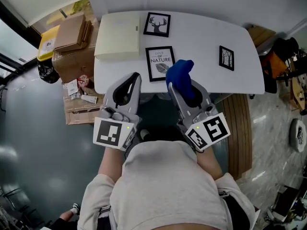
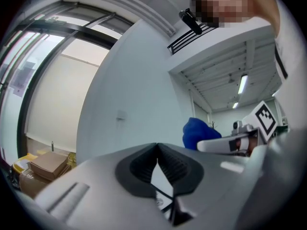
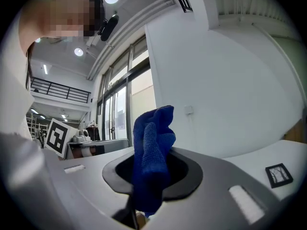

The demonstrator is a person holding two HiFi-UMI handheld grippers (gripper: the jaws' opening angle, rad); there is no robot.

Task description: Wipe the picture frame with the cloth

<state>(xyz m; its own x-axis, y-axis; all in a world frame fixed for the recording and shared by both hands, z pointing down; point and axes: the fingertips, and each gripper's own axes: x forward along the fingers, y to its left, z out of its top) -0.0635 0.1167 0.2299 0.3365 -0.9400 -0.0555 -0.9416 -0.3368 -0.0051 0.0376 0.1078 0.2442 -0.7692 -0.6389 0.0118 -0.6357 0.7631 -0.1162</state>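
A black picture frame (image 1: 160, 63) with "Love of Nature" print lies near the front edge of the white table (image 1: 201, 37). My right gripper (image 1: 179, 84) is shut on a blue cloth (image 1: 180, 75), which sticks up from its jaws just right of that frame; the cloth (image 3: 152, 157) fills the right gripper view. My left gripper (image 1: 134, 80) is shut and holds nothing, at the table's front edge left of the frame. The left gripper view shows its jaws tips together, with the blue cloth (image 2: 197, 132) beyond.
A deer picture frame (image 1: 157, 24) lies at the back, a small tree frame (image 1: 226, 57) at the right, also seen as the tree frame (image 3: 278, 174). A cream flat box (image 1: 117, 36) covers the table's left. Cardboard boxes (image 1: 72, 44) stand on the floor at left.
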